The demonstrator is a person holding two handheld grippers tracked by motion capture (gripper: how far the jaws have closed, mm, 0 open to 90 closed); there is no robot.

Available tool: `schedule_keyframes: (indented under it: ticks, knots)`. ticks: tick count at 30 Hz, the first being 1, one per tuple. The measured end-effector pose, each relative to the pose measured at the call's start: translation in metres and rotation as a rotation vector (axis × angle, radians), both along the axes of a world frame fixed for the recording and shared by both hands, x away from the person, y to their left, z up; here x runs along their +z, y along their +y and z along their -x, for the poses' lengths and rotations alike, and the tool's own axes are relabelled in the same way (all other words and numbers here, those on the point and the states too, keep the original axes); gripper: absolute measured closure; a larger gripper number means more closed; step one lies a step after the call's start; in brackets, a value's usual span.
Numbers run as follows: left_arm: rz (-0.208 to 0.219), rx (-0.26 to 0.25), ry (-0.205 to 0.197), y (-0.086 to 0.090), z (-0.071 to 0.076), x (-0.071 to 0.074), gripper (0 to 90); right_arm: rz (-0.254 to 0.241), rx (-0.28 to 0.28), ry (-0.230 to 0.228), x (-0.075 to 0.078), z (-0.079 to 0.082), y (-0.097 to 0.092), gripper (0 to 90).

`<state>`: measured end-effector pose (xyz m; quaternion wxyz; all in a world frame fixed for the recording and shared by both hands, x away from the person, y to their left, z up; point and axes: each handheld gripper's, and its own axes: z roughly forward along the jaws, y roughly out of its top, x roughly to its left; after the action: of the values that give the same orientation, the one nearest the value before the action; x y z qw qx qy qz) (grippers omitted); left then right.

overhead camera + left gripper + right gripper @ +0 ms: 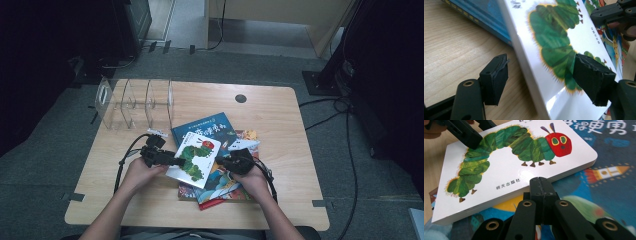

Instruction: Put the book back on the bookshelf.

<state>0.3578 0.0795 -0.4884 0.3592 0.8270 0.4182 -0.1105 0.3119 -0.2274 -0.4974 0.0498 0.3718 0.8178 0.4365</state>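
A white board book with a green caterpillar on its cover lies on top of a pile of books mid-table. My left gripper is at its left edge. In the left gripper view the left gripper stands open astride that edge: one pad hangs beside the book over bare wood, the other over the cover. My right gripper is at the book's right side. In the right gripper view the right gripper is shut and empty, its tips against the book's long edge.
Under the white book lie a blue book, a colourful picture book and a red-edged one. A clear acrylic book rack stands at the table's far left. The wooden table has a round cable hole. Cables trail from both grippers.
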Motion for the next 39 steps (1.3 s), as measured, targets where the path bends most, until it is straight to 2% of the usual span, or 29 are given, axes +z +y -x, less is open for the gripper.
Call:
schedule_keyframes:
  ticks: [3, 5, 8, 9, 10, 13, 15, 17, 18, 19, 23, 26, 30, 31, 34, 37, 38, 39]
  knots:
    - [-0.004, 0.004, 0.015, -0.002, 0.000, -0.001, 27.1, 0.000, 0.026, 0.002, 0.000, -0.001, 0.009, 90.0]
    - [0.001, 0.024, 0.040, 0.000, -0.001, -0.003, 26.4, 0.017, 0.046, -0.007, 0.001, 0.000, 0.016, 90.0]
    - [0.030, 0.050, 0.101, 0.004, -0.004, -0.006, 27.3, 0.005, 0.060, 0.013, 0.001, -0.003, 0.020, 90.0]
    - [0.030, 0.050, 0.101, 0.004, -0.004, -0.006, 27.7, 0.005, 0.060, 0.013, 0.001, -0.003, 0.020, 90.0]
    - [0.033, 0.068, 0.123, 0.006, -0.006, -0.006, 28.2, 0.002, 0.068, 0.010, 0.001, -0.004, 0.023, 90.0]
    - [0.027, 0.089, 0.134, 0.009, -0.006, -0.002, 30.6, 0.008, 0.075, 0.015, 0.002, -0.005, 0.026, 90.0]
    - [0.041, 0.113, 0.124, 0.015, -0.005, 0.005, 36.0, 0.007, 0.085, 0.012, 0.001, -0.006, 0.028, 90.0]
    - [0.050, 0.116, 0.120, 0.018, -0.005, 0.009, 43.4, 0.006, 0.087, 0.014, 0.001, -0.007, 0.029, 90.0]
    - [0.056, 0.117, 0.119, 0.023, -0.006, 0.018, 46.6, 0.007, 0.096, 0.011, 0.001, -0.008, 0.031, 90.0]
    - [0.056, 0.117, 0.119, 0.023, -0.006, 0.018, 49.0, 0.008, 0.100, 0.008, 0.001, -0.008, 0.032, 90.0]
    - [-0.006, 0.101, 0.143, 0.022, -0.008, 0.041, 53.4, 0.015, 0.117, 0.003, 0.002, -0.009, 0.038, 90.0]
    - [-0.018, 0.087, 0.154, 0.020, -0.009, 0.048, 57.6, 0.018, 0.125, 0.003, 0.002, -0.010, 0.041, 90.0]
    - [-0.044, 0.062, 0.172, 0.013, -0.013, 0.068, 63.6, 0.012, 0.136, 0.000, 0.002, -0.011, 0.043, 90.0]
    - [-0.044, 0.062, 0.172, 0.013, -0.013, 0.068, 64.7, 0.012, 0.136, 0.000, 0.002, -0.011, 0.043, 90.0]
    - [-0.064, 0.015, 0.194, 0.002, -0.018, 0.078, 68.3, 0.011, 0.153, -0.006, 0.003, -0.012, 0.047, 90.0]
    - [-0.079, 0.000, 0.185, -0.004, -0.019, 0.084, 72.5, 0.011, 0.163, -0.008, 0.002, -0.012, 0.049, 90.0]
    - [-0.120, -0.013, 0.179, -0.011, -0.021, 0.090, 73.0, 0.007, 0.180, -0.017, 0.003, -0.011, 0.052, 90.0]
    - [-0.120, -0.013, 0.179, -0.011, -0.021, 0.090, 73.6, 0.007, 0.180, -0.017, 0.003, -0.011, 0.052, 90.0]
